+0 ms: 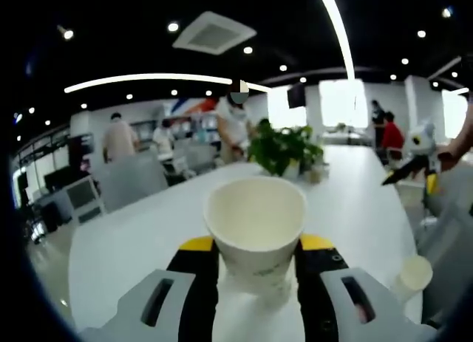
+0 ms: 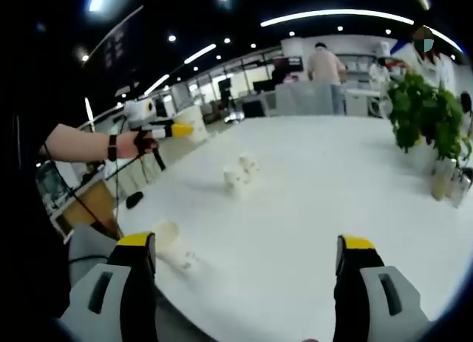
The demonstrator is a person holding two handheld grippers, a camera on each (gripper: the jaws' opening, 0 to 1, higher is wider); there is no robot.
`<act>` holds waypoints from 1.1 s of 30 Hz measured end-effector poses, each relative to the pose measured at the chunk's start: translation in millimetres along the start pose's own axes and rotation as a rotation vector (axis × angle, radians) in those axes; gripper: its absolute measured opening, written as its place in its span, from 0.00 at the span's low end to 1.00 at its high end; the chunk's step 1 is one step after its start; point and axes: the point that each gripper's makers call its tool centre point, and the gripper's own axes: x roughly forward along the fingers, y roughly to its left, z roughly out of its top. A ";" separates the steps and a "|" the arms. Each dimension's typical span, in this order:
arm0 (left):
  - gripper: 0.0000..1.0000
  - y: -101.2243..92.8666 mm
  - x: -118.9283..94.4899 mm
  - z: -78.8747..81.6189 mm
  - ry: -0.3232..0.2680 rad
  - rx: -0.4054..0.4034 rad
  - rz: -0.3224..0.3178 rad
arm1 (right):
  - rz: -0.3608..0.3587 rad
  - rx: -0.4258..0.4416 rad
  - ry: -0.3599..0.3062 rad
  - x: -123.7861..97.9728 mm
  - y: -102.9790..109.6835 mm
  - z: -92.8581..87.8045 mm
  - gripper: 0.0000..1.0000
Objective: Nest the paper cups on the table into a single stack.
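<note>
Closest to us, the left claw (image 1: 256,262) grips an upright cream paper cup (image 1: 256,227) above the white bench (image 1: 133,238); its faint print is too blurred to read. Another cup (image 1: 413,274) stands partly cut off. We see the right claw (image 2: 247,255) spread wide, holding nothing; near it lies a tipped cup (image 2: 172,245), with two blurred cups (image 2: 241,172) farther off.

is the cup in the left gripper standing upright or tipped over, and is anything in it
Upright and empty. In the left gripper view the paper cup sits between the left gripper jaws with its open mouth up, and only its bare pale inside shows.
</note>
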 end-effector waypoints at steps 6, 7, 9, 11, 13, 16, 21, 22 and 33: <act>0.38 -16.1 -7.6 3.0 0.008 0.000 -0.027 | 0.005 -0.094 -0.004 2.3 -7.9 9.4 1.00; 0.38 -19.3 -9.2 3.3 0.008 0.001 -0.035 | 0.007 -0.117 0.000 3.3 -9.2 10.6 0.99; 0.38 -24.2 -12.2 4.4 0.009 -0.004 -0.048 | 0.015 -0.159 0.003 4.7 -9.9 12.5 0.98; 0.38 -33.0 -13.9 6.7 0.005 -0.041 -0.088 | 0.014 -0.214 0.013 5.0 -12.8 13.4 0.94; 0.38 -36.1 -15.9 7.6 0.006 -0.023 -0.098 | 0.024 -0.215 -0.011 5.7 -11.9 18.8 0.92; 0.39 -39.0 -19.5 8.7 0.004 -0.028 -0.108 | 0.030 -0.248 -0.021 5.5 -12.2 23.1 0.89; 0.39 -45.4 -25.5 15.9 -0.011 -0.018 -0.122 | 0.031 -0.242 -0.039 4.4 -14.5 29.1 0.94; 0.39 -46.0 -26.1 16.2 -0.012 -0.019 -0.125 | 0.031 -0.238 -0.039 4.4 -15.3 29.4 0.97; 0.39 -73.0 -31.1 16.5 0.003 0.009 -0.181 | 0.046 -0.209 -0.052 5.7 -15.8 29.0 1.00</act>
